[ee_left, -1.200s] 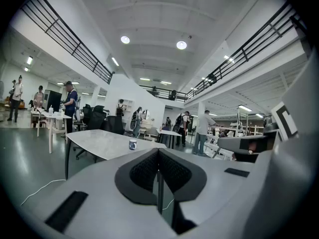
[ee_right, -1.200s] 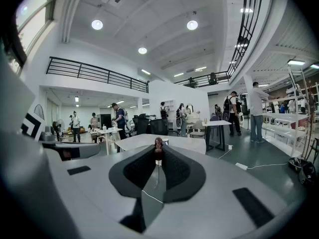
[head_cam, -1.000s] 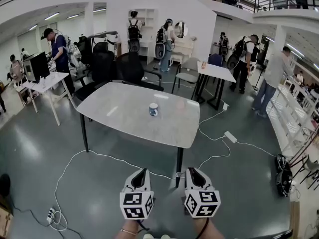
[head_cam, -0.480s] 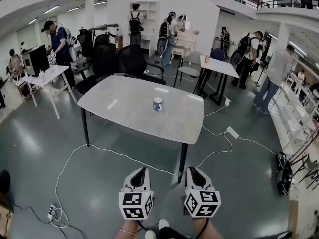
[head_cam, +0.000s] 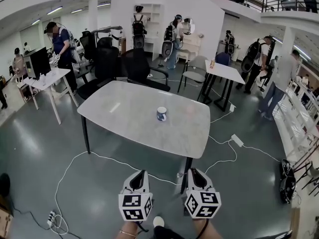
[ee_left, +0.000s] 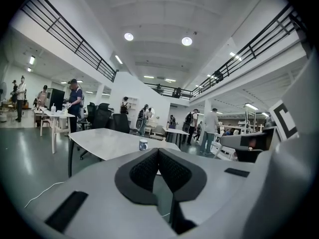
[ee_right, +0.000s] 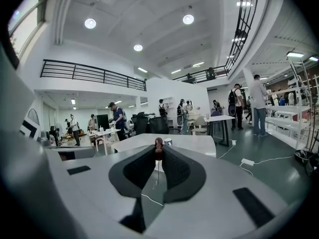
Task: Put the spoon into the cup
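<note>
Left gripper (ee_left: 158, 151): jaws together, nothing between them. Right gripper (ee_right: 159, 152): jaws clamped on a dark brown spoon (ee_right: 158, 144) standing at their tips. Both are held above the grey floor (head_cam: 45, 153), on the near side of the white table (head_cam: 119, 108). The cup (head_cam: 161, 113) stands on the table, towards its near right.

At the bottom centre of the head view, the left gripper (head_cam: 143, 173) and right gripper (head_cam: 192, 171) are pale grey shells tapering to dark tips. The left cube (head_cam: 135, 206) and right cube (head_cam: 203, 203) are white with black square markers. A thin bracelet (head_cam: 128, 231) circles the left wrist, and a white shoe toe (head_cam: 158, 221) shows between the wrists. In the left gripper view, black textured pads (ee_left: 147, 169) line the grey body.
</note>
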The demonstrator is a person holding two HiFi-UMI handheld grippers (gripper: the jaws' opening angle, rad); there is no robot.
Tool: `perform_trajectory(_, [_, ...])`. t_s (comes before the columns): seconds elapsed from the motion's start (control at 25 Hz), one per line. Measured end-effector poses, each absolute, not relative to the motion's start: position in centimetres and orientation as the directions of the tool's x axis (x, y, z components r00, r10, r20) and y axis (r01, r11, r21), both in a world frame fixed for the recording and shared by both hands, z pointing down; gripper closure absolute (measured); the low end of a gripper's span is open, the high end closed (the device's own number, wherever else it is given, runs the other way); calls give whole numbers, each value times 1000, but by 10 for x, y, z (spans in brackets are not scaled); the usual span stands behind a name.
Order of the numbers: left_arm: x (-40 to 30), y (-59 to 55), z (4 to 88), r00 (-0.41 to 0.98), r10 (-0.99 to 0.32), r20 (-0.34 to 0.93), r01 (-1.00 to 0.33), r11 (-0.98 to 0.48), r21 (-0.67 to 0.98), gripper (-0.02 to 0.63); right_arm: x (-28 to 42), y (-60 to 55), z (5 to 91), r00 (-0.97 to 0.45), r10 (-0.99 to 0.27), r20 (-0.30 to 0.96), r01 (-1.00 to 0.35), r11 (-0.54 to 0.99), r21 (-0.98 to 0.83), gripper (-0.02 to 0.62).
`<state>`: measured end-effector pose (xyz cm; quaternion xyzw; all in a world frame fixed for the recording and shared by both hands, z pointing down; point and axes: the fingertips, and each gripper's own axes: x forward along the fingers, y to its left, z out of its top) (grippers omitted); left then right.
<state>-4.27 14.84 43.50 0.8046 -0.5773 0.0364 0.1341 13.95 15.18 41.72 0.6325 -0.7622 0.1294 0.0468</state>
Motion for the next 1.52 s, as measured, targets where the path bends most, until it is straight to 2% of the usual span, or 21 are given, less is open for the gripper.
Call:
perform_trajectory(0.76, [-24,-25,432,318,-923,216,-944,-287,165,588,162,-20,415,-204,-952,230,-975,177,-134,535])
perform_trajectory(1.08, [-31,-68,439,326,-918,228,-941,-291,173,588,154,-61,425,-207,-945,252,-976,179,-127,535])
perform_trajectory(1.52, [-57,-184,426,389,-900,198,-917,-358,178,588,127,-160,409,-144,-962,232,-987,121,-107,535])
